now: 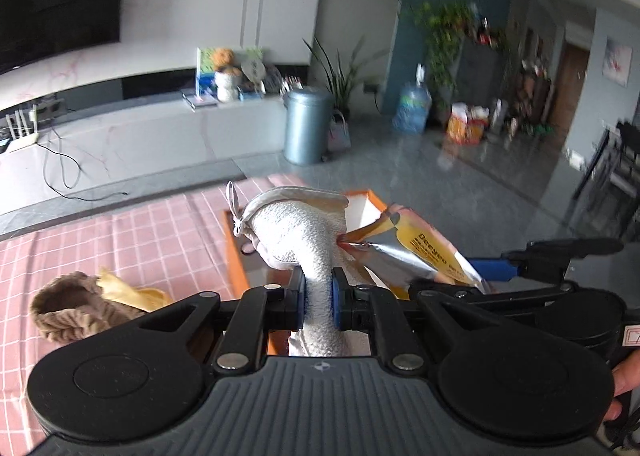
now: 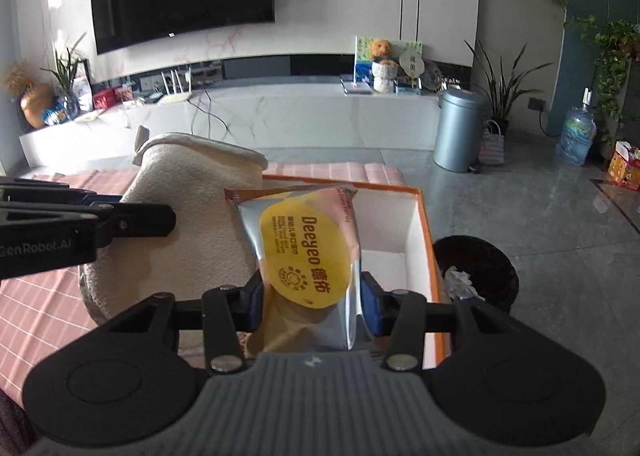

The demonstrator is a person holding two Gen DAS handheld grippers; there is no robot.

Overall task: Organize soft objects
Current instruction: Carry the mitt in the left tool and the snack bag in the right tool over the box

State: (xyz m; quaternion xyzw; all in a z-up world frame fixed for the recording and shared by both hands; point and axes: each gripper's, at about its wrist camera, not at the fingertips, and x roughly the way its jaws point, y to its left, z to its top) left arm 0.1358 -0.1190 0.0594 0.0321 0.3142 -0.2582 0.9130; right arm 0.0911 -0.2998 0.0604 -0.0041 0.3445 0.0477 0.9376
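White towel (image 1: 298,234) pinched between left fingers (image 1: 299,292), seemingly above box (image 1: 236,256).

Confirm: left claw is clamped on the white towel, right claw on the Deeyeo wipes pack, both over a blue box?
Not quite: the box is orange-rimmed, not blue, as the right wrist view shows. Left claw does clamp the white towel; right claw grips the wipes pack.

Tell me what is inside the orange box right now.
The orange box shows only bare white walls and floor on its right side. The wipes pack in the right claw and the white towel in the left claw hide the rest.
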